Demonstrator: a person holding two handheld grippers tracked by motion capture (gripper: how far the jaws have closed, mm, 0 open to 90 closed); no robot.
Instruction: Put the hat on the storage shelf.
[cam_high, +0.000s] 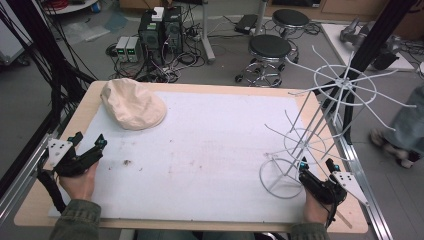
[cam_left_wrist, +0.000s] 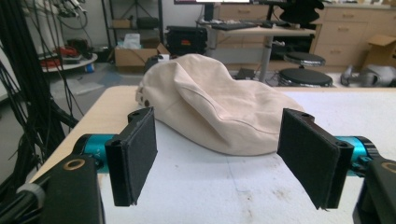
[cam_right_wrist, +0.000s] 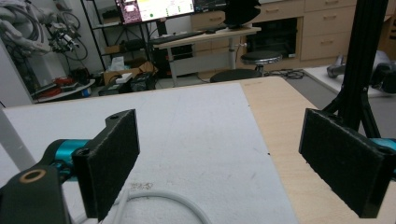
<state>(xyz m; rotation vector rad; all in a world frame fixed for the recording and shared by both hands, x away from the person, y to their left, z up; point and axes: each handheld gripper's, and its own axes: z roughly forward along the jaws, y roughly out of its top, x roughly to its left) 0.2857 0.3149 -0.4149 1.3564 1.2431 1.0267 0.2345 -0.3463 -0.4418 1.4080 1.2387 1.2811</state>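
Note:
A cream fabric cap (cam_high: 133, 103) lies crumpled at the far left of the white mat (cam_high: 210, 150). In the left gripper view the cap (cam_left_wrist: 219, 109) sits just beyond the jaws and nothing is between the pads. My left gripper (cam_high: 90, 139) stands open near the table's left edge, pointing toward the cap. A white wire rack (cam_high: 320, 115) with spoked rings stands at the right, its round base ring (cam_high: 280, 177) on the mat. My right gripper (cam_high: 316, 163) is open beside that base; the ring's white wire (cam_right_wrist: 163, 198) curves low between the jaws, untouched.
A black frame post (cam_high: 372, 40) rises past the table's right edge, and black cables (cam_high: 45, 75) hang at the left. On the floor beyond the table stand two stools (cam_high: 269, 50) and computer boxes (cam_high: 160, 30). A bare wooden strip (cam_right_wrist: 280, 121) runs right of the mat.

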